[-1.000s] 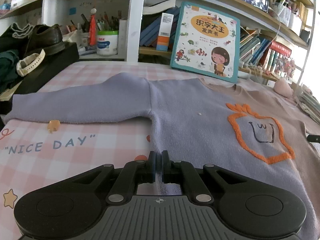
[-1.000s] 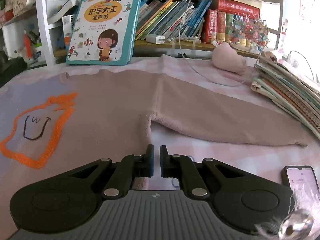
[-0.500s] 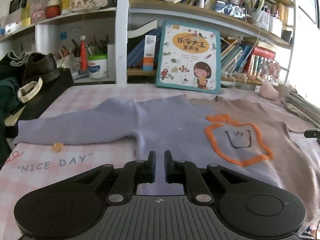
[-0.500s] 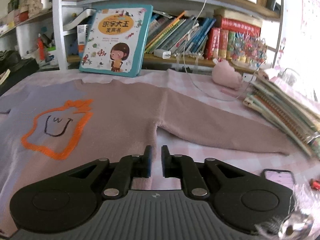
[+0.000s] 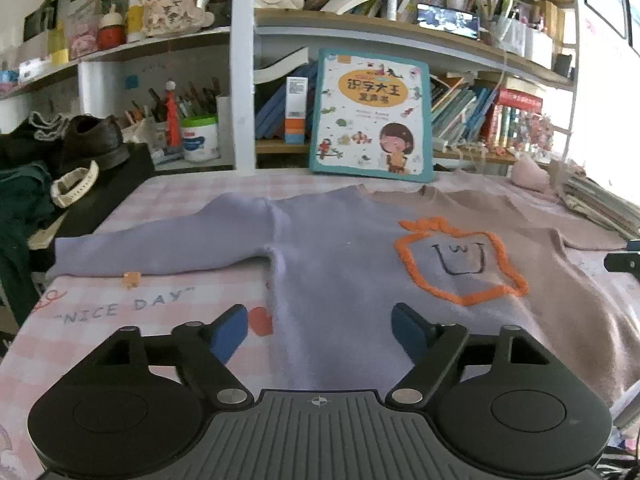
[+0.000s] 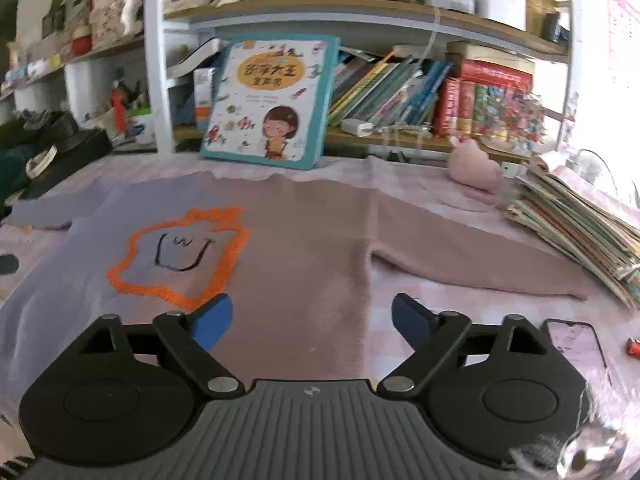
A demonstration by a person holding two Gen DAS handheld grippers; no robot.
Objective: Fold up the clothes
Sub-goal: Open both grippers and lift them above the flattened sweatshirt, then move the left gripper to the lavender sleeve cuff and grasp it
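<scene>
Nearest me, my left gripper [image 5: 319,330] hangs with its blue-padded jaws spread wide and nothing between them, above the lower hem of the soft two-tone sweater [image 5: 340,272], lilac on one half and dusty pink on the other, with an orange fuzzy outline on its chest. My right gripper [image 6: 312,322] is equally wide and empty over the pink half. The sweater lies flat, front up, on the pink checked tablecloth [image 5: 120,312], both sleeves spread outward. I judge no fold is made yet; sleeves and body all remain. Beyond stands an illustrated children's book [image 5: 372,114] against the shelves.
</scene>
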